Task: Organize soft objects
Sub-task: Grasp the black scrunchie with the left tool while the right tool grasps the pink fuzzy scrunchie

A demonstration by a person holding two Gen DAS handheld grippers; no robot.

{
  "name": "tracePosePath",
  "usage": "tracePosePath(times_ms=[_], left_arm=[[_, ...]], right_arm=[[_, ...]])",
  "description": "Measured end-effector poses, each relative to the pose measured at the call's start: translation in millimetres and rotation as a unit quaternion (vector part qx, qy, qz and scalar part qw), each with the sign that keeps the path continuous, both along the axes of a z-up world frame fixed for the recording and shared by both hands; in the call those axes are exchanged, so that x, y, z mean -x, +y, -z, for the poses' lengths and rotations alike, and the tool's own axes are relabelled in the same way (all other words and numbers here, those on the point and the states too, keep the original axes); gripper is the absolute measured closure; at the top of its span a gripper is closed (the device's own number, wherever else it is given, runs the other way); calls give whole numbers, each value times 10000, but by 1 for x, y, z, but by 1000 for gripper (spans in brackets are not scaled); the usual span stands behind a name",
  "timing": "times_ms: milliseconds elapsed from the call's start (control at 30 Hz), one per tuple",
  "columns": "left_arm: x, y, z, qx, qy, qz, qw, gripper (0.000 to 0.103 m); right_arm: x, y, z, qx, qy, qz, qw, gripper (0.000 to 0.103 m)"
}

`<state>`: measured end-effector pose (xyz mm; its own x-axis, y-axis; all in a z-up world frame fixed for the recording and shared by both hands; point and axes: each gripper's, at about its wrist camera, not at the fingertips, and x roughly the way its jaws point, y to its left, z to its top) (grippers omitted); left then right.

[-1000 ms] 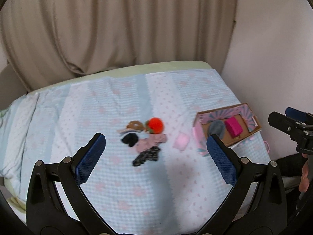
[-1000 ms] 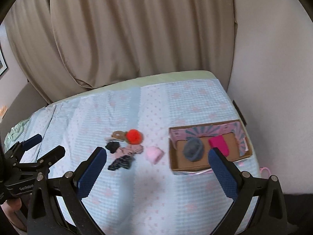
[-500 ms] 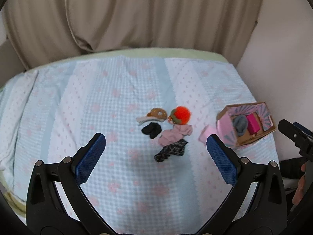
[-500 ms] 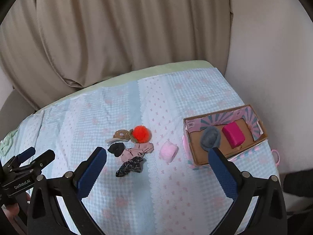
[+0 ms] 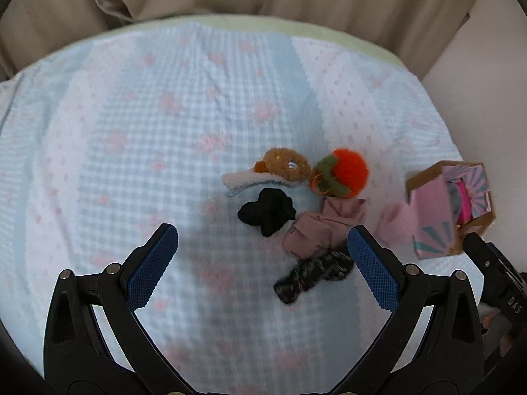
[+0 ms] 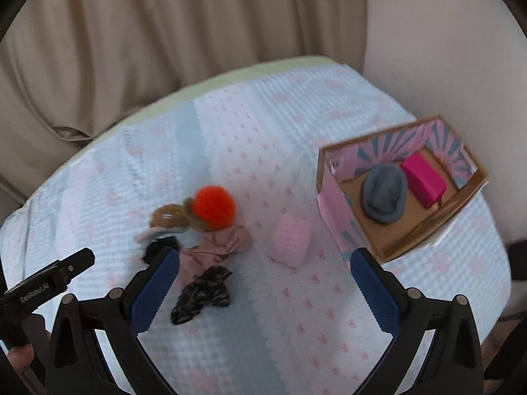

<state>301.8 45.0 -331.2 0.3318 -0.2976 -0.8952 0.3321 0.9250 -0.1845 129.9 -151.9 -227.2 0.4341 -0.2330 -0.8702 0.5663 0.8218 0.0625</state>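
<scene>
Small soft fabric pieces [image 5: 296, 204] sit clustered mid-frame on the blue-and-pink patterned bed [image 5: 131, 131]. Left gripper [image 5: 262, 250] and right gripper [image 6: 263, 279] both hang spread wide, empty, above them.

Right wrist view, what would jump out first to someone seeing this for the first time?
The bright orange pompom stands out, sitting at the top of a small cluster of soft items in the middle of the blue and white bedspread. To the right, a patterned pink cardboard box holds a hot pink block beside a grey bundle. A pale pink item lies alone between cluster and box.
</scene>
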Motion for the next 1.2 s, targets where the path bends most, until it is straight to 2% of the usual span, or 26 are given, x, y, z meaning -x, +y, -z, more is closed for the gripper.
tracePosePath(times_ms=[100,267,467,533,600,867,933,967,1033,1067,1133,1200], left_arm=[[-14,-12,38,-63,123,84,9999,1],[-32,-28,85,-114,323,174,9993,3],[-47,-37,116,-194,369,287,9987,6],[-50,-41,124,-196,418,353,9983,10],[-50,-45,131,-259,422,452,9977,11],[-52,-56,145,-431,378,529,9970,20],[-52,-60,146,-541,313,556,9965,29],[-51,-64,145,-607,260,585,9961,33],[-51,-66,146,-783,150,700,9944,50],[-51,-66,145,-826,98,747,9937,55],[-52,-64,143,-784,96,797,9937,72],[-54,-63,141,-741,126,811,9939,77]], right_arm=[[-8,-9,33,0,120,214,9997,0],[-14,-20,75,-18,334,505,9982,0],[-27,-27,116,47,485,676,9965,0],[-33,-30,127,103,516,711,9961,6],[-37,-36,138,108,571,778,9953,7],[-41,-47,158,135,621,929,9936,8],[-43,-49,161,162,634,910,9937,20],[-44,-49,163,176,660,907,9935,22],[-49,-51,167,204,695,897,9933,37],[-50,-52,169,214,715,890,9932,42],[-51,-53,170,194,696,861,9937,56],[-52,-51,169,229,691,842,9938,57]])
